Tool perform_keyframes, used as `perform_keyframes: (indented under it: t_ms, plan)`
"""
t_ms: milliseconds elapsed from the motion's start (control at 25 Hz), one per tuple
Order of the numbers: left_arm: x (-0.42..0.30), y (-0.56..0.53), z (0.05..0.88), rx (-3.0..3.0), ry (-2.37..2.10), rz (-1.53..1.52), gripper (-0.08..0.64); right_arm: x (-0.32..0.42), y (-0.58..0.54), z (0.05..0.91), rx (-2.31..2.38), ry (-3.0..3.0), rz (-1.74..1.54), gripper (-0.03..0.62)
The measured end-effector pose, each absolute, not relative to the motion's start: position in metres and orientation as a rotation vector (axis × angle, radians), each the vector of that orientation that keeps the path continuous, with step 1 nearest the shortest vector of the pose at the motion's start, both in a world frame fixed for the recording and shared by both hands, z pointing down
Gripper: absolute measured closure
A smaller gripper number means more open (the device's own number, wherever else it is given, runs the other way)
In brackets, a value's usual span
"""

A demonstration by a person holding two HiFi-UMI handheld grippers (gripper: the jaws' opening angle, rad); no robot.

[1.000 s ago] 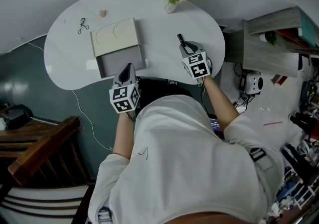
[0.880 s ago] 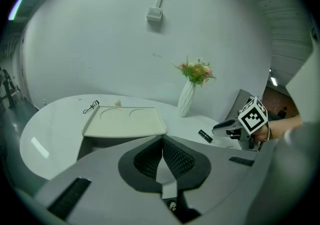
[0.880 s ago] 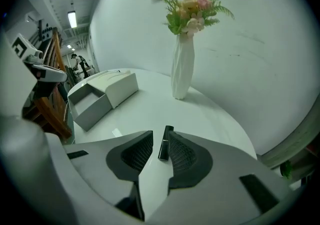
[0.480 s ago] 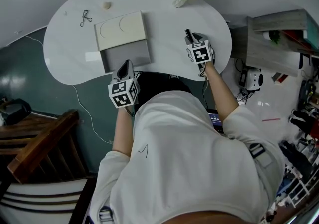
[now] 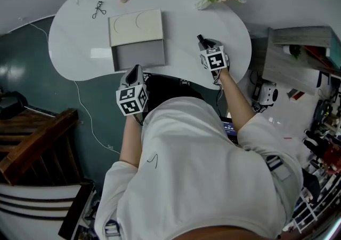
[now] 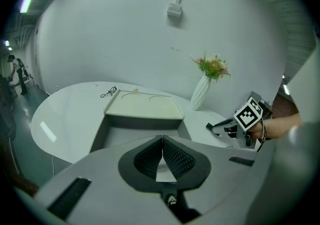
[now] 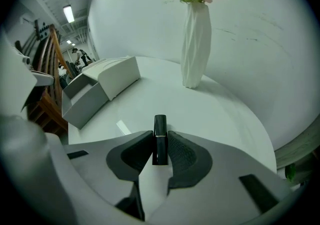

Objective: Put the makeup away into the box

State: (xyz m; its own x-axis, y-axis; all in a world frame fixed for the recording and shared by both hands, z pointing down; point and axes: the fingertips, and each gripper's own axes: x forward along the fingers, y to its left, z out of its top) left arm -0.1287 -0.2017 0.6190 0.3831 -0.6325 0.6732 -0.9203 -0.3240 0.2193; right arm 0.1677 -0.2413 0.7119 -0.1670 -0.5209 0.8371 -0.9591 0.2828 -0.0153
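Left tongs are pressed together with nothing in them, at the near edge of the white table. Right tongs are closing on a black tube. It sits between the pads with both touching it, above bare tabletop. The open box is straight ahead of the left tongs and well left of the right ones. A vase stands beyond the right tongs and a curler lies past the box. I see dark floor, a wooden frame on the far left, and a shelf right of the right tongs.
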Motion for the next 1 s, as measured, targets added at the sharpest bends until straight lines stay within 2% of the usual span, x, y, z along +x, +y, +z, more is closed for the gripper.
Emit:
perform_keyframes:
  t_ms: [440, 800, 1000]
  plan:
    - [-0.147, -0.192, 0.618, 1.999, -1.404, 0.585, 0.54, 0.087, -0.256, 0.662, 1.227, -2.093, 0.695, 0.5]
    - [-0.168, -0.199, 0.613, 1.97, -1.46, 0.532, 0.54, 0.023, -0.275, 0.603, 1.191, -2.346, 0.974, 0.5]
    - [-0.187, -0.203, 0.611, 1.947, -1.487, 0.506, 0.54, -0.022, -0.276, 0.587, 1.085, -2.402, 0.99, 0.5]
